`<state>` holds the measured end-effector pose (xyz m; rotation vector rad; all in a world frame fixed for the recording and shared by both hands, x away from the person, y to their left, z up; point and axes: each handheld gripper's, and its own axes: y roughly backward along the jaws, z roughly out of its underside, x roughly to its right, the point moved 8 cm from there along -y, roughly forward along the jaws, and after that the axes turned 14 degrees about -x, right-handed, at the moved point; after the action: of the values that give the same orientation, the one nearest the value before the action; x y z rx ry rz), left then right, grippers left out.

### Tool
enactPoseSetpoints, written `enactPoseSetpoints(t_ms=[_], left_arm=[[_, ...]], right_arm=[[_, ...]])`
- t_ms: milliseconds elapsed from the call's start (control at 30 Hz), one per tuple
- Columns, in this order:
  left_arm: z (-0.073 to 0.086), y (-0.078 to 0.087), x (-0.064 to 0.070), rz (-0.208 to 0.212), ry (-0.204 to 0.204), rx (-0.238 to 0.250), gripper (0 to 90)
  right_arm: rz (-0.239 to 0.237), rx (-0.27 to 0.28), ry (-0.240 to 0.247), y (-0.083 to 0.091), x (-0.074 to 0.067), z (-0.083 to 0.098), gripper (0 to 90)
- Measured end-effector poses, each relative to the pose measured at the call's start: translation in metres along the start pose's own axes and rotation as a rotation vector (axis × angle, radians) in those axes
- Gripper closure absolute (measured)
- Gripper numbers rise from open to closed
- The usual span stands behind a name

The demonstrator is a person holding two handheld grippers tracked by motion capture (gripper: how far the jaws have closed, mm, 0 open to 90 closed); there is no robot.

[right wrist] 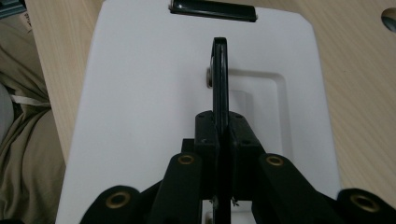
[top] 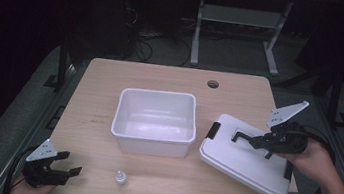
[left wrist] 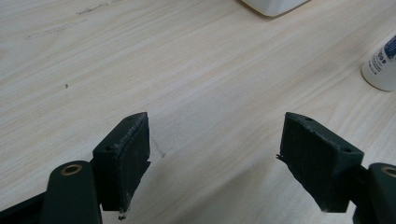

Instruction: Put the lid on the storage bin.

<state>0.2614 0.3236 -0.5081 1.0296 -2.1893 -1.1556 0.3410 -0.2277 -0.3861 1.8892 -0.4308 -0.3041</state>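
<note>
We see a light wooden table (top: 101,82) with rounded corners across the middle of the high view, grain running left to right. Near its far edge, right of centre, sits a round cable hole (top: 213,84). An open white tub (top: 153,121) stands at the centre of the frame. To its right, at an angle, lies a white lid (top: 232,158) with black clips at its ends and a black handle on top; its lower right corner reaches the table's right edge. Low in the frame, just left of centre, a small white bottle (top: 121,178) stands upright near the front edge, well apart from the tub.
</note>
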Motion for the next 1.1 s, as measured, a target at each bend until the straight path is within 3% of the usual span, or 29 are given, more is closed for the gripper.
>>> enactPoseSetpoints(t_ms=[500,1100], left_arm=[[0.0,0.0,0.0,0.002,-0.003,-0.002,24.0],[-0.002,-0.002,0.004,0.01,-0.017,-0.006,24.0]], right_arm=[[-0.05,-0.02,-0.007,-0.041,-0.004,0.009,83.9],[-0.082,-0.029,-0.016,-0.076,-0.013,0.017,83.8]])
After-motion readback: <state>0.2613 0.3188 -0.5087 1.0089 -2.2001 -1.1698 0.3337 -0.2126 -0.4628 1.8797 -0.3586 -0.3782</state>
